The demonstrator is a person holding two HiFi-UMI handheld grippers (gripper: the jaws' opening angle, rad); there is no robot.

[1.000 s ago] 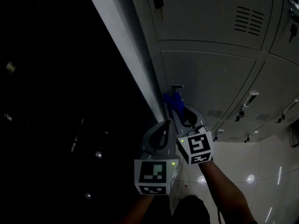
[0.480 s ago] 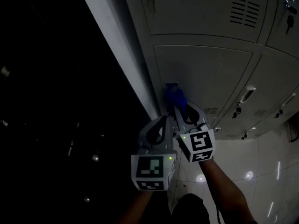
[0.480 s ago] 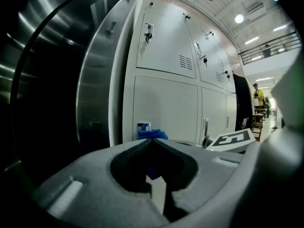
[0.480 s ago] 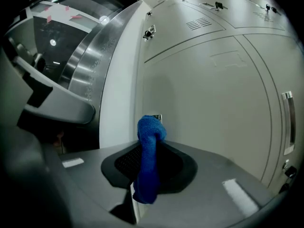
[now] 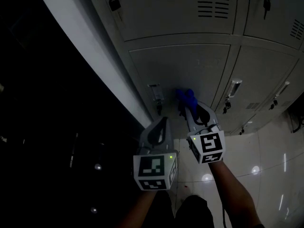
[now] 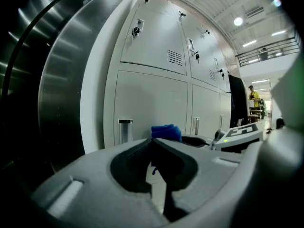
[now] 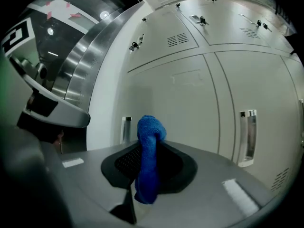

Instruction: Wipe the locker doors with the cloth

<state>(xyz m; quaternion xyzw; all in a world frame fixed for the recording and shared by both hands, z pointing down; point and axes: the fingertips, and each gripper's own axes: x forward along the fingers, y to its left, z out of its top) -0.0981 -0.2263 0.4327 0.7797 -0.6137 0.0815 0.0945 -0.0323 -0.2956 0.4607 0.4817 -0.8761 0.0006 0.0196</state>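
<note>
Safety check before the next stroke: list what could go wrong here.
Only a small wad of the blue cloth protrudes from the right gripper, so its hard fingers may scrape the locker door. Sweeping sideways, the cloth might snag on the door handle and pull free.

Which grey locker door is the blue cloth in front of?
The leftmost column's grey door directly under the vented one: the blue cloth, clamped in the right gripper, is in front of it.
</note>
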